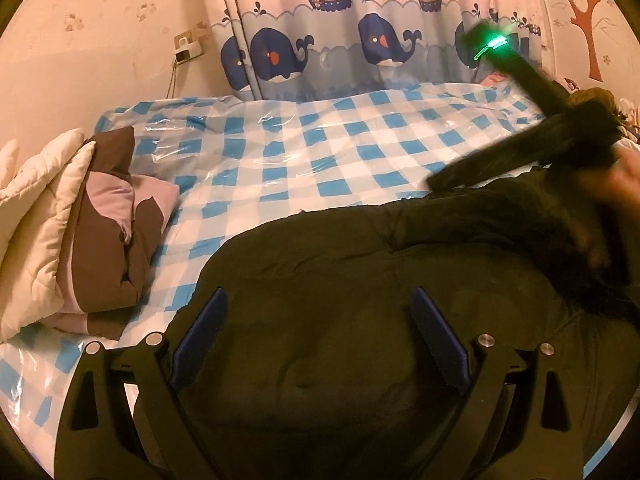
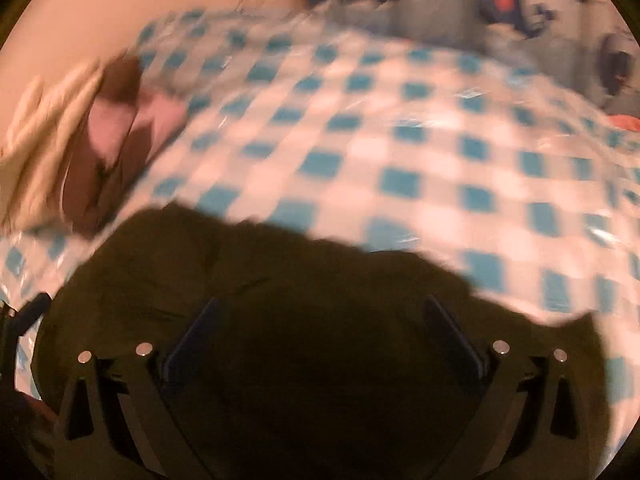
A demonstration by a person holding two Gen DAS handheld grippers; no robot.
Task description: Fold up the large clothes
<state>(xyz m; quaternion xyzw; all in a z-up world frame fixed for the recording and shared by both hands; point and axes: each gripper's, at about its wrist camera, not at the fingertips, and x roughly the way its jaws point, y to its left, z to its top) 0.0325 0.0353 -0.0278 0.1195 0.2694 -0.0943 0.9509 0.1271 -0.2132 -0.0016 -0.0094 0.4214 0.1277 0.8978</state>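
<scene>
A large dark green padded coat (image 1: 360,280) lies spread on the blue-and-white checked bed (image 1: 300,152). My left gripper (image 1: 320,312) is open, its blue-padded fingers (image 1: 204,328) wide apart just above the coat's body. The right gripper's body shows blurred in the left wrist view (image 1: 532,152), up at the right above the coat. In the right wrist view, which is blurred, my right gripper (image 2: 324,320) is open over the coat (image 2: 280,280), with the checked bed (image 2: 380,120) beyond it.
Folded brown-and-lilac clothes (image 1: 116,220) and a cream quilt (image 1: 36,216) lie stacked at the bed's left. A whale-print curtain (image 1: 340,40) hangs behind the bed. A wall socket with a cable (image 1: 184,50) is at the back left.
</scene>
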